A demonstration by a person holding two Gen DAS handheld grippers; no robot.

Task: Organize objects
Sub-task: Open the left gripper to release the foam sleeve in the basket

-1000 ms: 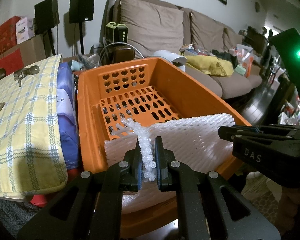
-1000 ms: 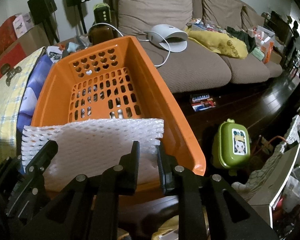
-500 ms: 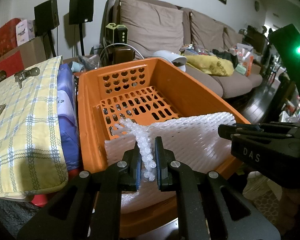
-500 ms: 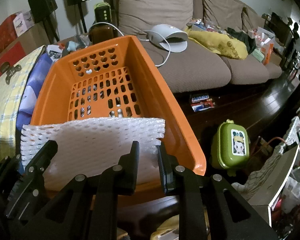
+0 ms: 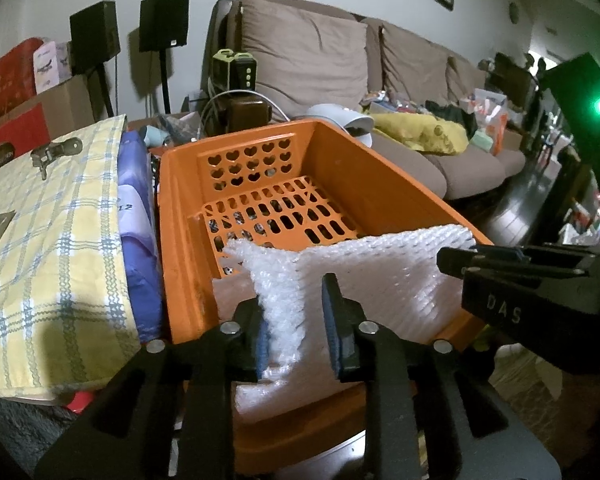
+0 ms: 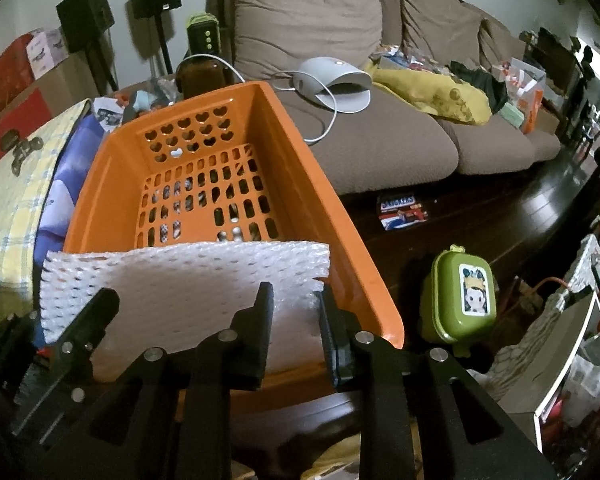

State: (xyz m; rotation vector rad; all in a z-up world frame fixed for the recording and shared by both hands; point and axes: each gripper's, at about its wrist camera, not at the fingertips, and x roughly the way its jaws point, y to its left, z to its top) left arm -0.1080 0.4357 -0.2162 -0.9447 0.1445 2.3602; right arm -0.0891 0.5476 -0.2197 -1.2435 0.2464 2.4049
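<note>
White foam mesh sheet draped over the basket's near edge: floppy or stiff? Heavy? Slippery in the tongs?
The foam sheet is probably floppy: it drapes over the orange basket rim and bunches into a ridge between the opening left tongs. Likely very light, being thin open mesh. The bumpy texture should resist slipping, though it may compress and spring back.

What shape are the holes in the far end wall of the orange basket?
Heart-shaped cutouts in rows on the basket's far wall; the right wrist view shows them best.
</note>
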